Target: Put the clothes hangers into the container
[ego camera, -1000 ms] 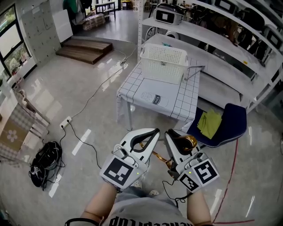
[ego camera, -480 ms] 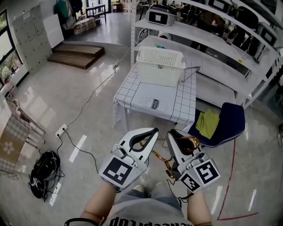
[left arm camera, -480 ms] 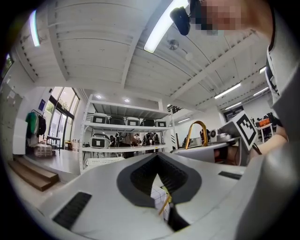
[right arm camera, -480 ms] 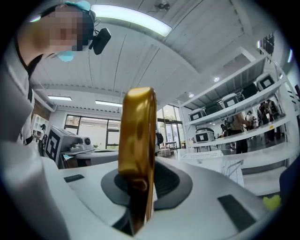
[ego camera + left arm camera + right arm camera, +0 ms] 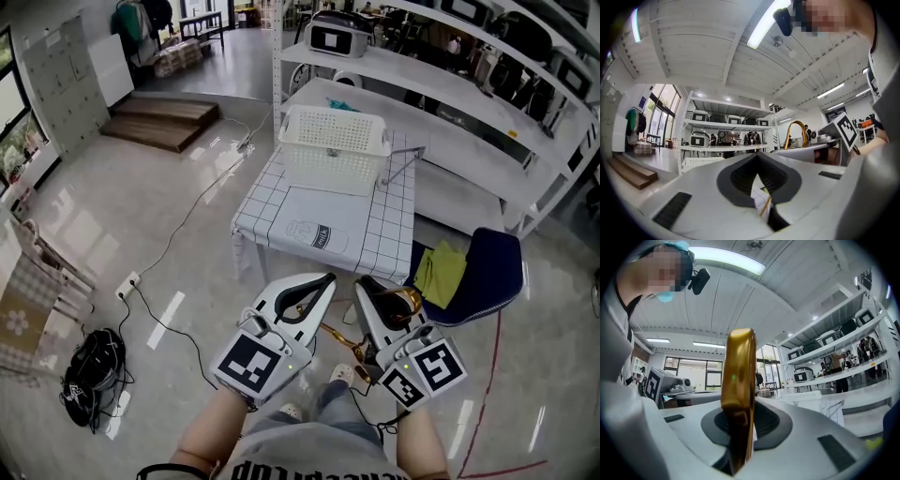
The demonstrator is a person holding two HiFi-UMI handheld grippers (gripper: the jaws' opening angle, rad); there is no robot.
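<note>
The right tongs were clamped about half-open on the broad gold hook of the clothes hanger, which stood upright between their pads in the right gripper view. The left tongs had their tips together, with a thin gold rod of the same hanger caught in the slot behind them, so both tools shared the one load just above the person's knees. Over the last second neither grip had changed. What had shifted was the room: the checked table and the white basket on it had slid closer and squarer in the head view, which suggested a walk toward them. The hanger remained well short of the container, so the carry looked only partly done.
</note>
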